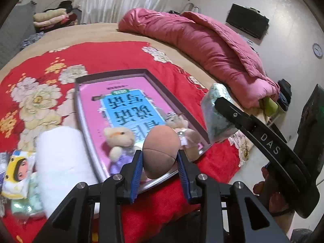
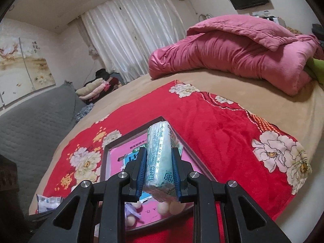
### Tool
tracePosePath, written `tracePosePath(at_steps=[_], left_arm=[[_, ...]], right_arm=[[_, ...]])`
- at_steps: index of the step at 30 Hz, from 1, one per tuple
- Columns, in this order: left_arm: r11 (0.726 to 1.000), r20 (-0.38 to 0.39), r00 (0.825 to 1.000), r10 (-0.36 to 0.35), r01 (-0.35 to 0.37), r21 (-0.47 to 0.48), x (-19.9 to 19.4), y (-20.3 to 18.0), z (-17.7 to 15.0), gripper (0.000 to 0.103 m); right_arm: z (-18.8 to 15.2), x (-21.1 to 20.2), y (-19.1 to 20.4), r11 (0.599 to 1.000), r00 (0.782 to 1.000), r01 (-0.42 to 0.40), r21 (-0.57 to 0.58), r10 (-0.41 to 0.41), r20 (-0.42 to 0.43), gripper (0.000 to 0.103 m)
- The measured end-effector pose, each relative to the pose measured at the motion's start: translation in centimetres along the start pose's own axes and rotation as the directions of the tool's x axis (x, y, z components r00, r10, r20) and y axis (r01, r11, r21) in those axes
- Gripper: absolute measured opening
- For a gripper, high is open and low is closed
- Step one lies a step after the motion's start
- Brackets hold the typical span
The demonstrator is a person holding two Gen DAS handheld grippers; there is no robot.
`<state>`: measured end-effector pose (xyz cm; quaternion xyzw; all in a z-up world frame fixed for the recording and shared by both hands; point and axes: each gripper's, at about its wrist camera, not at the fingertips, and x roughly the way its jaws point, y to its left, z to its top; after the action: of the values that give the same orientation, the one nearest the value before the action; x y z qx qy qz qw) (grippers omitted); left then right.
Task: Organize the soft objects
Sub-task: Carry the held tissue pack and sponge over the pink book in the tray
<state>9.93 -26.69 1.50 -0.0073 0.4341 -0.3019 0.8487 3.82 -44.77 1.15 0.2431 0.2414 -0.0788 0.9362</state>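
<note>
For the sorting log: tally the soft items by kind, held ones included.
Plush bears: 2, in the tray: one, another
Brown ball: 1, in left gripper
Tissue packs: 3: one in right gripper, two on the blanket
White roll: 1
Total: 7

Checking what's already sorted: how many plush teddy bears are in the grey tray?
2. The beige bear in purple lies at the tray's near-left; the bear in pink sits near-right, partly hidden by the brown ball. More may be hidden.
</note>
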Motion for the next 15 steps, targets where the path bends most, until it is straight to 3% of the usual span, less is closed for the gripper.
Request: tracePosePath(at_steps=[15], left_arm=[[1.0,-0.088,0.996,-0.01,0.011,0.009,5.8,-1.2,0.5,0.034]], right_arm=[[-0.2,0.8,-1.0,1.0,1.0,0.018,0.004,-0.018,-0.021,0.025]])
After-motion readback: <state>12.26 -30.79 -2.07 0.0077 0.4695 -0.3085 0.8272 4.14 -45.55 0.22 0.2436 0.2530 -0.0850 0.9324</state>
